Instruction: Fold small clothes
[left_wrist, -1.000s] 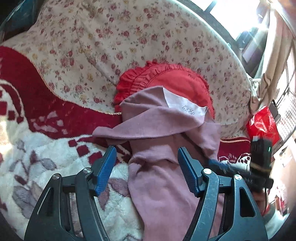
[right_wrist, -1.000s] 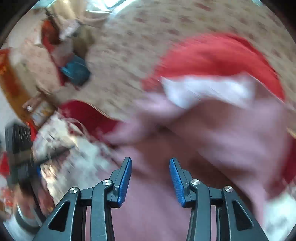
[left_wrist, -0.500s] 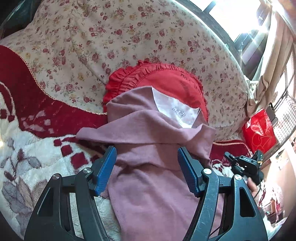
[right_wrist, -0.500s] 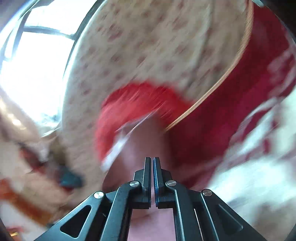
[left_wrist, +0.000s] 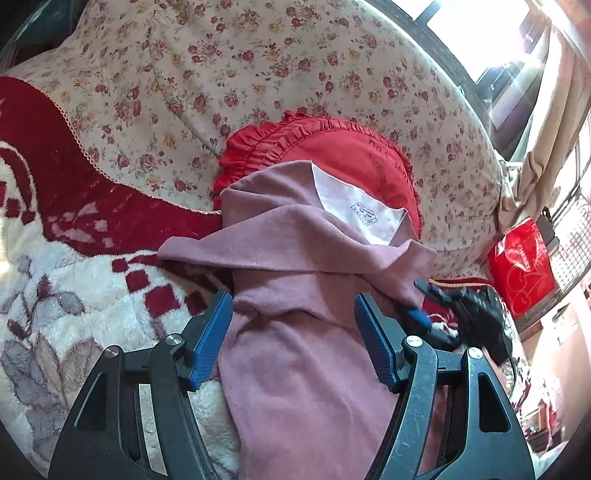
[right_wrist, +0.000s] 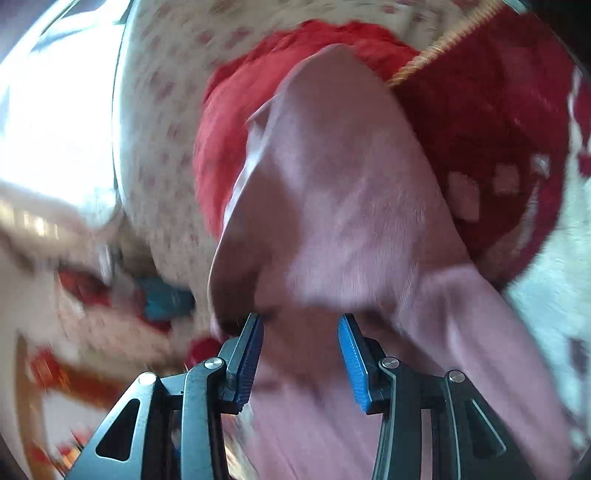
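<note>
Left gripper (left_wrist: 293, 341) gapes over the mauve garment (left_wrist: 310, 369); right gripper (right_wrist: 301, 354), jaws just reopening, straddles its fold unclamped.

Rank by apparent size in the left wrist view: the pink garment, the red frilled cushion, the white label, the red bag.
1. pink garment, largest, though nearest the camera.
2. red frilled cushion.
3. red bag and white label look alike; not ranked.

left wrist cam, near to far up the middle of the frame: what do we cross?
left gripper → pink garment → its white label panel → red frilled cushion → floral cover
</note>
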